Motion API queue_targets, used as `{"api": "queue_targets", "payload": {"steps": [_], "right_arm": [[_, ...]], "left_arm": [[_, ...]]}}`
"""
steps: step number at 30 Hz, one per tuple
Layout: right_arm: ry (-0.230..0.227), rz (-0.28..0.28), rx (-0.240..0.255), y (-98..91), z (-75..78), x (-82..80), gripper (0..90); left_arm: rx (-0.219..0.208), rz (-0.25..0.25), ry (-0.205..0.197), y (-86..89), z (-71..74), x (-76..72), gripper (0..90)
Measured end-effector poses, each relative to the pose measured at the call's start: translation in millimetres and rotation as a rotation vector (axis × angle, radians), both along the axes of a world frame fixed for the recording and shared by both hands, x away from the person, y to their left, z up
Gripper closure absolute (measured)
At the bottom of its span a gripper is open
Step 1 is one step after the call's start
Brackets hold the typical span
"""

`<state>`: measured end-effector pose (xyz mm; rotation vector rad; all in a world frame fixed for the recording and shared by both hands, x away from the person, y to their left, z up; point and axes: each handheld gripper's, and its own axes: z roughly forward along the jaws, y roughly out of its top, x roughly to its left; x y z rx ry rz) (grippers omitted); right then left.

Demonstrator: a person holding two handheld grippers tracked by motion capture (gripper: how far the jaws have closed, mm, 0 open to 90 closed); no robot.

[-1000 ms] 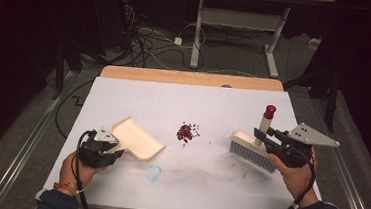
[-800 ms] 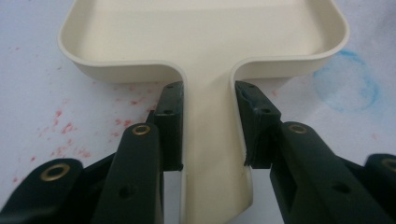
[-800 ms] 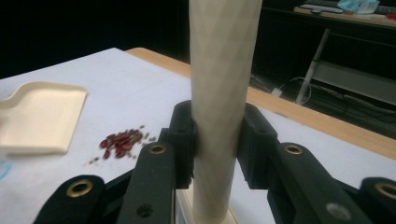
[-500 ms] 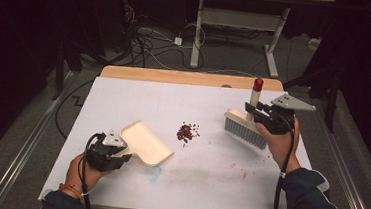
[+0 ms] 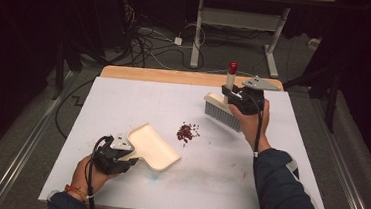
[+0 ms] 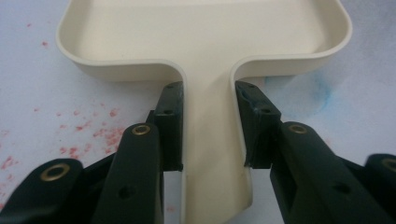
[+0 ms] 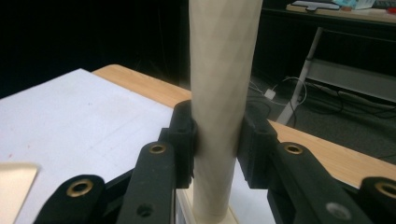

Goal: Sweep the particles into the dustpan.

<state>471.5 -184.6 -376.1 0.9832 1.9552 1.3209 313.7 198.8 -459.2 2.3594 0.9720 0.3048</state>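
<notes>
A cream dustpan (image 5: pixel 152 146) lies on the white table (image 5: pixel 123 99) at the front left, its mouth toward a small pile of dark red crumbs (image 5: pixel 187 131). My left gripper (image 5: pixel 121 158) is shut on the dustpan handle (image 6: pixel 208 140), one pad on each side. My right gripper (image 5: pixel 232 95) is shut on the cream handle (image 7: pixel 219 93) of a hand brush (image 5: pixel 220 112) with a red tip (image 5: pixel 233 67). The brush hangs over the table's far right, behind and to the right of the crumbs, bristles down.
Red and blue smears (image 6: pixel 88 133) mark the white sheet near the dustpan. The table's wooden far edge (image 5: pixel 175 76) shows beyond the sheet. Cables (image 5: pixel 153 42) and a desk frame (image 5: pixel 240 23) lie on the dark floor behind.
The right hand has carried the brush leftward and toward the far side of the table. The left hand with the dustpan has shifted slightly right, closer to the crumbs.
</notes>
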Motion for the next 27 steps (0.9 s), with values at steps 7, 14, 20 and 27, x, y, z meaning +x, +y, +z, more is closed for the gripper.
{"api": "queue_targets", "payload": {"steps": [7,14,20,27], "right_arm": [[-0.001,-0.017,0.041,22.4,-15.3,7.2,70.9],[-0.002,0.026,0.058,42.7,-27.7,2.3,70.9],[-0.011,0.078,0.05,59.8,-31.7,-10.1,70.9],[-0.006,0.118,0.027,72.9,-32.6,-24.1,70.7]], "left_arm": [[0.005,-0.01,-0.001,-6.3,-1.7,-1.2,63.8],[0.01,-0.032,-0.007,-15.2,-3.1,1.4,63.8],[0.008,-0.034,0.004,-19.1,-5.6,4.0,63.8],[0.017,-0.023,0.008,-24.4,-7.2,5.0,63.7]]}}
